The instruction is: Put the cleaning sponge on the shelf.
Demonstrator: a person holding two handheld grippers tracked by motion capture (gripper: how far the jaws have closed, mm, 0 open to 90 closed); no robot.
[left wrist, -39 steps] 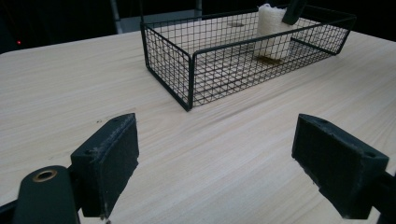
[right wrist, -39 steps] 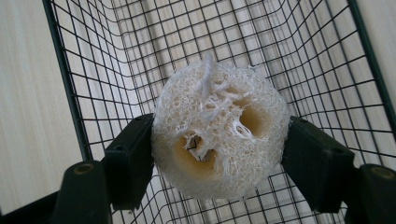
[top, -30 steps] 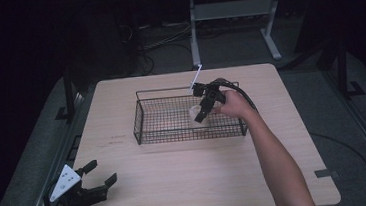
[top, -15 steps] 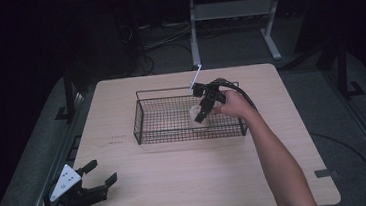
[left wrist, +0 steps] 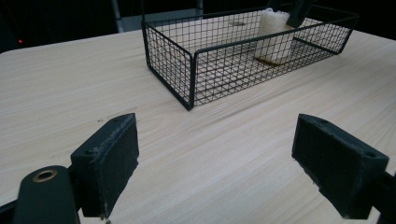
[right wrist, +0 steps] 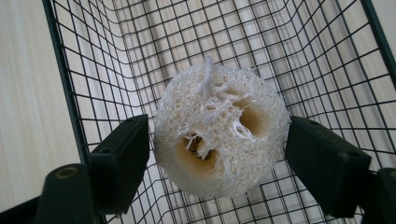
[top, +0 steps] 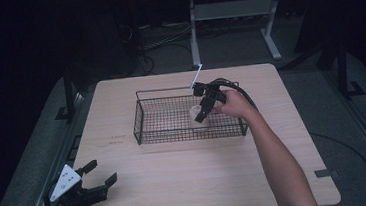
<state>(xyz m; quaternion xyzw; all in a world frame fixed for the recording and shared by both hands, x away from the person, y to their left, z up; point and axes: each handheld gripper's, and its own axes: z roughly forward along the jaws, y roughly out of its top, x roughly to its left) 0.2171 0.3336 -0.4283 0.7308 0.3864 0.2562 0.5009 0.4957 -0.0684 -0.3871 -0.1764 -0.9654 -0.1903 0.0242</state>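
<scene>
A pale, round loofah sponge (top: 197,119) (right wrist: 219,130) stands on the floor of the black wire basket (top: 137,122) (left wrist: 191,70), toward its right end. My right gripper (top: 203,115) (right wrist: 218,158) reaches down into the basket. Its jaws have just been opening and now sit on either side of the sponge, which looks uncompressed. Over the table's near left corner my left gripper (top: 102,171) (left wrist: 215,163) is open and holds nothing. In the left gripper view it faces the basket, where the sponge (left wrist: 275,37) shows through the mesh.
The basket sits in the middle of a light wooden table (top: 178,183). A white tag (top: 197,76) sticks up from the basket's far rim. A black cable (top: 243,95) trails from the right gripper. Dark floor and a desk frame (top: 233,13) lie beyond the table.
</scene>
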